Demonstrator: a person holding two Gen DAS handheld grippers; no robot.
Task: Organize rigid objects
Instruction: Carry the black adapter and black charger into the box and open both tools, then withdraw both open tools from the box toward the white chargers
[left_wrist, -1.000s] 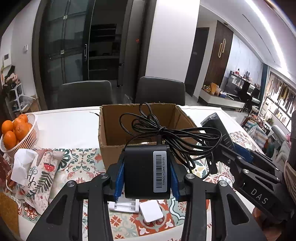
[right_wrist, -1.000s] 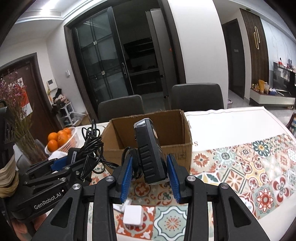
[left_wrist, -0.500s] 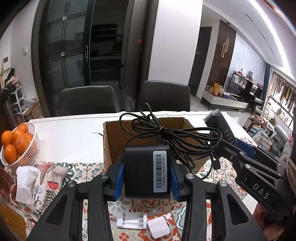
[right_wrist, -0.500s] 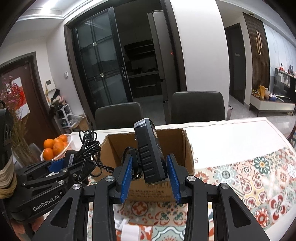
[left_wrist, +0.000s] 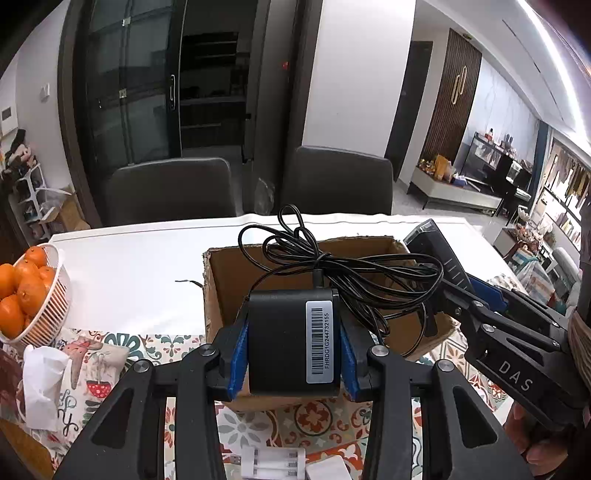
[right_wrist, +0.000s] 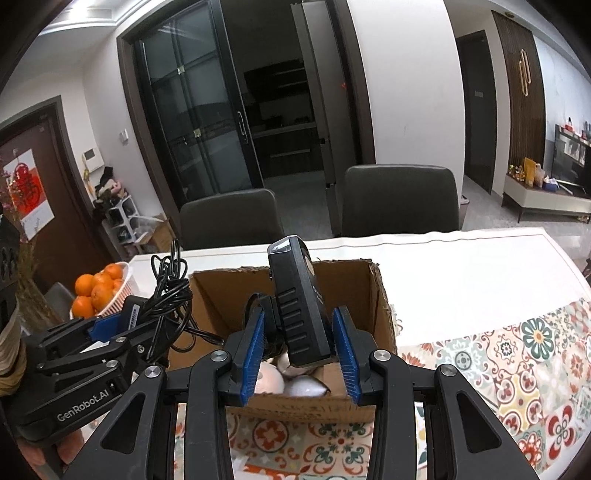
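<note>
Center frame, your left gripper (left_wrist: 291, 343) clamps the adapter (left_wrist: 291, 339), cord (left_wrist: 343, 266) over the box (left_wrist: 221, 288); your right gripper (right_wrist: 301, 350) pinches a black device (right_wrist: 301, 306) above white items (right_wrist: 291, 380) inside.

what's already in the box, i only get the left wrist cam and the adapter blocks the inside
Observer: The right wrist view shows white rounded items on the floor of the cardboard box, against its near wall.
Operator: ok and what is the right claw carrying, i just see a tip
Observer: The right claw is shut on a black device that stands tilted, its ribbed side facing the camera.
Operator: is it over the box
Observer: It shows against the box opening, with the claw tips about at the near wall. I cannot tell the depth exactly.
</note>
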